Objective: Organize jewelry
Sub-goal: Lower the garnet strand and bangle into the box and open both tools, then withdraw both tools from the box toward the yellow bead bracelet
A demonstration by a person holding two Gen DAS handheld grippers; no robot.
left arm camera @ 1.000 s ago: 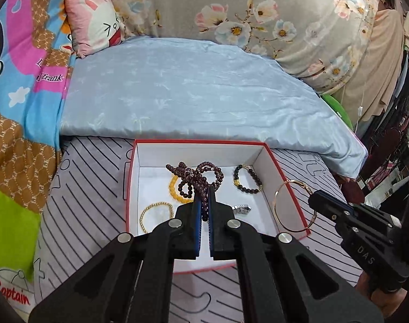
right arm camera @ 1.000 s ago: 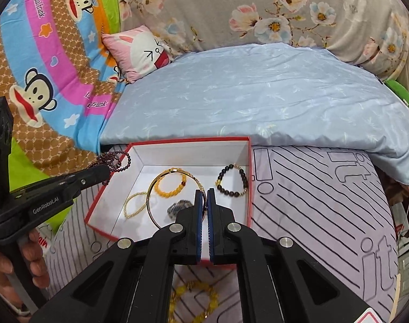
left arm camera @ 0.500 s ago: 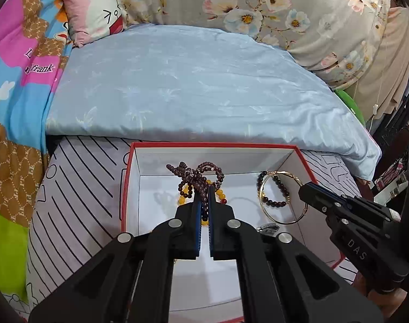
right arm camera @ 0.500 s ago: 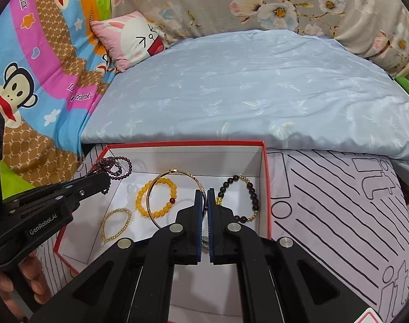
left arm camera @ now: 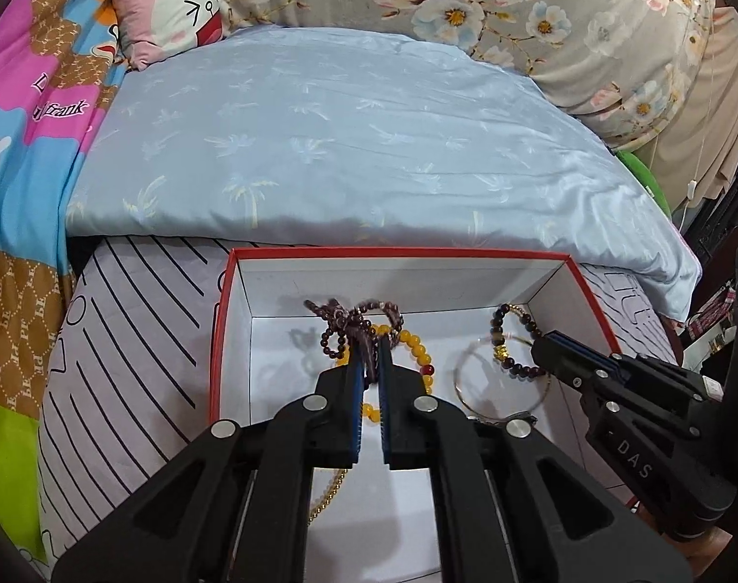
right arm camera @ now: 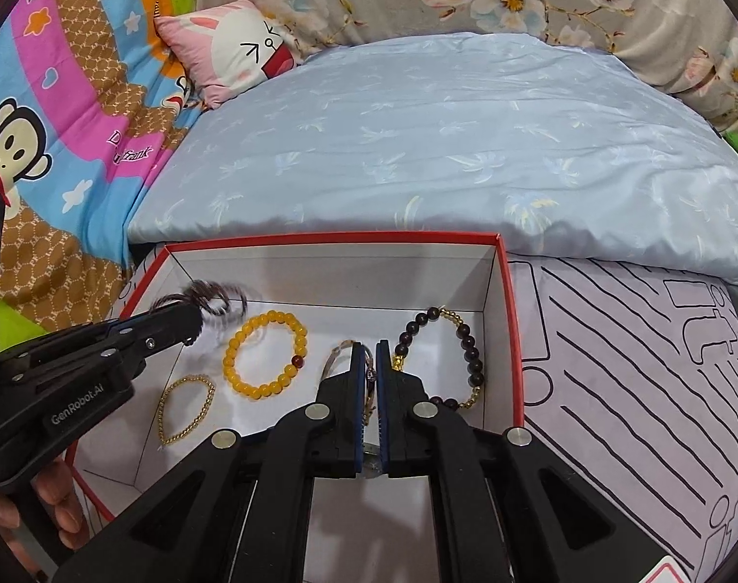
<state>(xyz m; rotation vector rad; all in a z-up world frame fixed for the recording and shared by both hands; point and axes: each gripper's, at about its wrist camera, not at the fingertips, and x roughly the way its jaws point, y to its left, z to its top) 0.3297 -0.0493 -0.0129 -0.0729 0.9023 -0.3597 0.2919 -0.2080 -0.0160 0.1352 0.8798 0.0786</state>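
Two grippers reach into one red-rimmed box (right arm camera: 509, 320) that lies on a striped sheet (right arm camera: 631, 379). At the left, the left gripper (left arm camera: 369, 354) has its fingers pinched on a bunch of dark maroon beads (left arm camera: 354, 323), hanging above the box's far left part. Below it on the white floor lie a thin gold bead chain (right arm camera: 186, 405) and, to its right, a yellow bead bracelet (right arm camera: 264, 354). Next comes the right gripper (right arm camera: 369, 350), its fingers clamped on a thin gold bangle (left arm camera: 502, 379) over the box's right half. Farthest right, near the right wall, a dark bead bracelet (right arm camera: 446, 352) with gold spacers rests on the floor.
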